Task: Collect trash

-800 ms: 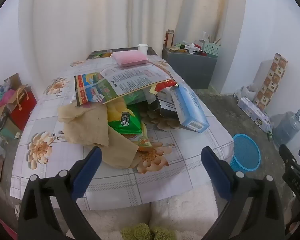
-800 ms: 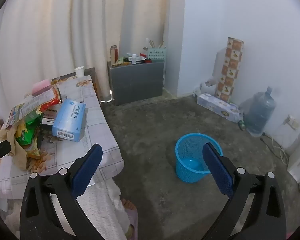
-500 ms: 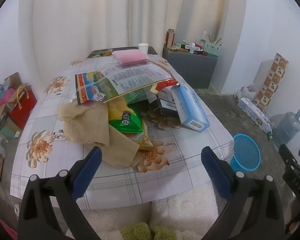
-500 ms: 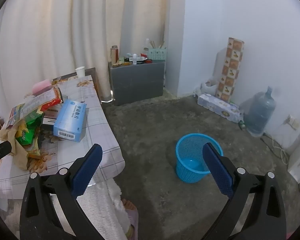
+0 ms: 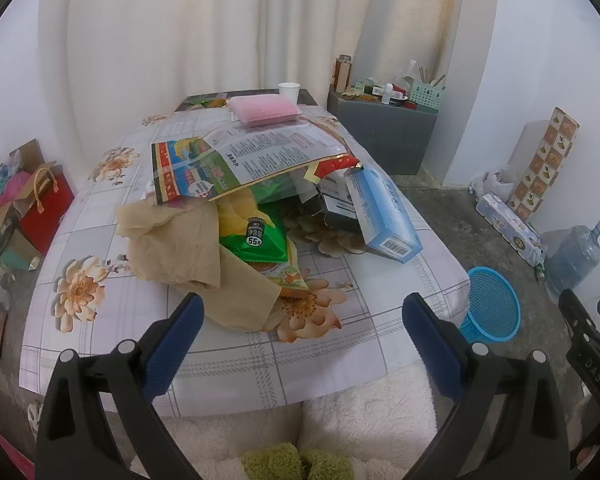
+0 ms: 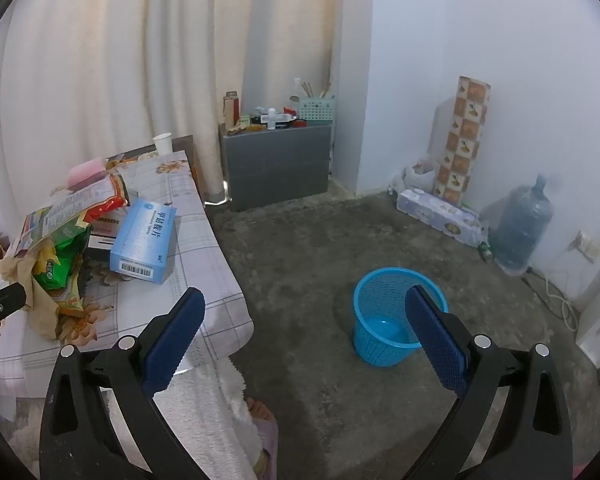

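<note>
The left gripper [image 5: 300, 328] hangs with its jaws spread wide and nothing between them, just short of the table [image 5: 112, 308] edge; directly ahead of it lies the trash pile, the crumpled brown paper [image 5: 188, 248] nearest its left finger, the green snack bag [image 5: 256, 236] just beyond, the large printed wrapper [image 5: 236, 156] draped over the back of the heap, and the blue box [image 5: 384, 212] ahead and to its right. The right gripper [image 6: 304, 336] is likewise spread and empty, off the table over the floor, with the blue basket [image 6: 392, 320] close ahead beside its right finger and the pile far to its left. The step in hand looks like the first reach, and it would go best if the left claw advanced low and pinched a folded ridge of the brown paper, or the bag's near corner, rather than a flat face, then lifted slowly so the loose wrappers resting on top slide off instead of spilling over the edge; the stiff box is better taken across its narrow side. Compared with the earlier frames, the pile sits slightly lower and nearer in the left view, so that claw has eased forward a little, while the right view is nearly unchanged.
</note>
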{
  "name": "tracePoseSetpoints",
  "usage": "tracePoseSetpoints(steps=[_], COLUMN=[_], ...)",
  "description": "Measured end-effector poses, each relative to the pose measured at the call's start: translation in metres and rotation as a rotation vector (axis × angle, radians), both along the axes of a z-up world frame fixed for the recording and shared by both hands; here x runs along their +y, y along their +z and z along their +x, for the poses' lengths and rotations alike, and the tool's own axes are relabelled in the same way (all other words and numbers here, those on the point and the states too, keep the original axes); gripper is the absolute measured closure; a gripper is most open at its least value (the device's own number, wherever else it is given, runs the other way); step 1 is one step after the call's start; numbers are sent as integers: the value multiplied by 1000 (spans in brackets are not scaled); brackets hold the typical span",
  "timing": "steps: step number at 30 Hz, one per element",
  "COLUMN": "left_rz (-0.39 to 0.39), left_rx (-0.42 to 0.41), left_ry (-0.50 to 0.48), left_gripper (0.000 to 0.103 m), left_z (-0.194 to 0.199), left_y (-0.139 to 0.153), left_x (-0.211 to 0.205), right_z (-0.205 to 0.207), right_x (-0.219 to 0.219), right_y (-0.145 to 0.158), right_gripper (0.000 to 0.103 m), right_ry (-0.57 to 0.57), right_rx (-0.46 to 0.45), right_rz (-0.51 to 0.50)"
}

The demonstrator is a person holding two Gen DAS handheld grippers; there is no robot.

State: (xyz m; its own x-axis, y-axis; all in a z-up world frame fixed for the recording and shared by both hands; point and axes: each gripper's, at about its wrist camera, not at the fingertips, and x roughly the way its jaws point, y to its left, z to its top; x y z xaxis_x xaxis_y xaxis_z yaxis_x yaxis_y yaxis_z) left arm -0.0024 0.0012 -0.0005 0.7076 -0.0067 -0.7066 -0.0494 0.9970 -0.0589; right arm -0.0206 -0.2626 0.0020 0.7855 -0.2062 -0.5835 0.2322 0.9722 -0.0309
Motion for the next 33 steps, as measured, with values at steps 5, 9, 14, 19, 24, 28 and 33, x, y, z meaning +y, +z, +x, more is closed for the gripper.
tracePoseSetpoints(steps=[5,9,14,19,24,28,33], left_rz=[-3,-3,-4,-5,-5,-5,-5], left_rx=[2,3,5,8,8,8,9], left_ry=[1,1,1,1,1,1,1], left_gripper=[6,6,6,6,6,6,6], left_z=[1,1,1,2,2,2,1], left_y=[-1,-1,-1,-1,-1,-1,-3], left_x=[1,1,1,2,2,2,2], right_z=[-1,-2,-2,-2,-2,-5,-7], right_x=[-2,-2,-2,-1,0,-1,-1], right_y=[0,2,3,3,4,7,10], right_gripper=[8,8,8,8,8,8,7], right_ry=[0,-1,1,1,1,1,1], right_rx=[0,-1,1,1,0,0,0], right_rz=[1,1,3,1,2,4,3])
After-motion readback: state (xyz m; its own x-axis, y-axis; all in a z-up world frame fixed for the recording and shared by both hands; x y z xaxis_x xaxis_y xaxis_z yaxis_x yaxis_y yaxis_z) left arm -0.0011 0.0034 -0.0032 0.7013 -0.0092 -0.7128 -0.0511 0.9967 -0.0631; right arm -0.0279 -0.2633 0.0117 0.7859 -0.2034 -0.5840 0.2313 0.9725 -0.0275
